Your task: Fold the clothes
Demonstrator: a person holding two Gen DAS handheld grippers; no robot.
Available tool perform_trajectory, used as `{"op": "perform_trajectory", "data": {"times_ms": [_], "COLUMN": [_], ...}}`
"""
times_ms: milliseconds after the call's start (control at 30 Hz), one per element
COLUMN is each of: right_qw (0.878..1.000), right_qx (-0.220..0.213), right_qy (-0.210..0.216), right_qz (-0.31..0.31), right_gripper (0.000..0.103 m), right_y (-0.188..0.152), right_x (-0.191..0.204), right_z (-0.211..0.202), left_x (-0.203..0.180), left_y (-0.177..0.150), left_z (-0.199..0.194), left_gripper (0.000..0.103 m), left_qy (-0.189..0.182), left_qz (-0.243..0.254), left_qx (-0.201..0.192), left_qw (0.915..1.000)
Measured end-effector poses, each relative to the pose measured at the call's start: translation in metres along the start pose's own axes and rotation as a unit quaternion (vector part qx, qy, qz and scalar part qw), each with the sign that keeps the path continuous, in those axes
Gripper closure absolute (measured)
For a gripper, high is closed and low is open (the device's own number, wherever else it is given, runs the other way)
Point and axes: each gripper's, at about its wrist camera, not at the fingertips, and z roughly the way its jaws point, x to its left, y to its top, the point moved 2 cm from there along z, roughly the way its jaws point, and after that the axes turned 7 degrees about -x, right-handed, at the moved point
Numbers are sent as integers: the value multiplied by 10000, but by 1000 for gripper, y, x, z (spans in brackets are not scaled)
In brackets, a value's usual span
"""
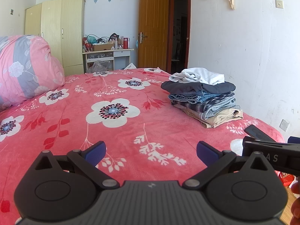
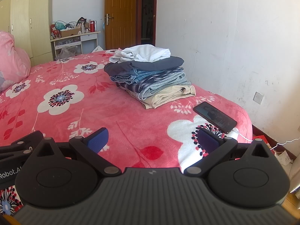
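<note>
phone half hidden behind right tongs

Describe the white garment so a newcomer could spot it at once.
Find the pink floral bed, then the stack of folded clothes near the wall. The white garment lies on top, over a dark grey piece: the only white one, and crumpled rather than folded flat.
</note>
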Motion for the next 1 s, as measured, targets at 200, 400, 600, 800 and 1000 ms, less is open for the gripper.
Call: {"op": "perform_trajectory", "data": {"times_ms": [200, 400, 600, 800, 1000], "right_qw": [10000, 10000, 10000, 10000, 10000], "right_qx": [49, 27, 26, 6, 6], "right_qy": [-1, 13, 24, 57, 75], "right_qz": [12, 15, 23, 10, 3], "right_gripper": [1, 1, 1, 1, 1], "right_y": [-1, 0, 2, 3, 3], "right_x": [0, 0, 1, 3, 3], "right_z": [3, 3, 4, 4, 3], "left_x": [-1, -1, 0, 1, 2], "left_y": [0, 0, 1, 3, 3], "left_z": [2, 2, 1, 1, 1], "left_gripper": [0, 0, 0, 0, 0], "left_qy": [17, 26, 32, 42, 38], "left_qz": [12, 12, 21, 21, 20], "left_qx": [21, 9, 5, -25, -22], "left_qw": [10000, 10000, 10000, 10000, 10000]}}
